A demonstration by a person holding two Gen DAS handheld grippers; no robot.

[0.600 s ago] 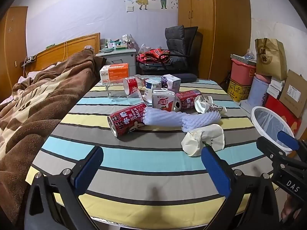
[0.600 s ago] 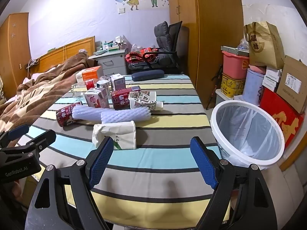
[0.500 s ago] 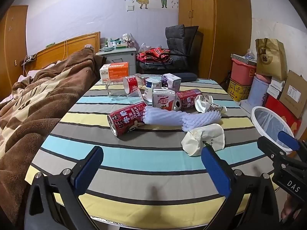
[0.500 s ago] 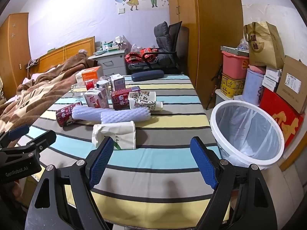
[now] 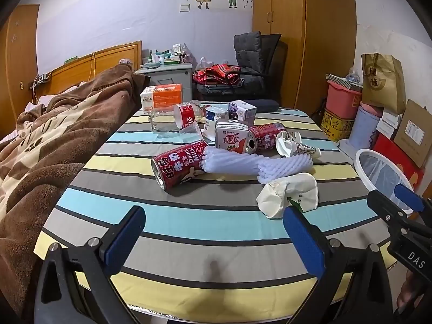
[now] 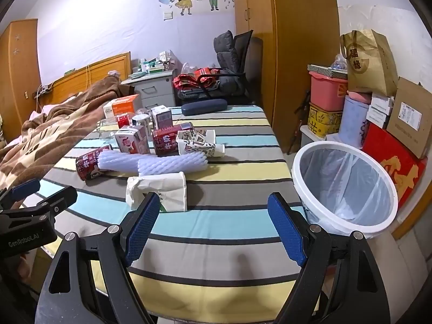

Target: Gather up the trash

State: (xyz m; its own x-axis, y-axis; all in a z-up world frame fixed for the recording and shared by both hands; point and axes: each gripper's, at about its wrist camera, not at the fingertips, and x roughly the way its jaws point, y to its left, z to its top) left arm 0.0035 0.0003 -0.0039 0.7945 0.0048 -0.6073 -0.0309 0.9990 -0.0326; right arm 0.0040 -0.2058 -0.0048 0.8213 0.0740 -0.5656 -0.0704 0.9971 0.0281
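Observation:
Trash lies on the striped table (image 5: 189, 216): a red milk can (image 5: 178, 164), white foam netting (image 5: 256, 164), a crumpled white tissue pack (image 5: 289, 193), a pink juice carton (image 5: 230, 140), a second red can (image 5: 266, 137) and crushed paper cups (image 5: 290, 145). The tissue pack also shows in the right wrist view (image 6: 158, 191), with the foam netting (image 6: 172, 163) behind it. A white bin (image 6: 345, 186) with a clear liner stands right of the table. My left gripper (image 5: 213, 235) is open and empty over the near table edge. My right gripper (image 6: 213, 226) is open and empty, just short of the tissue pack.
A bed with a brown blanket (image 5: 48, 140) runs along the table's left side. An orange box (image 5: 162, 98), a clear bottle (image 5: 175, 121) and a dark glasses case (image 6: 203, 106) sit at the table's far end. Boxes and a paper bag (image 6: 370, 62) stack by the right wall.

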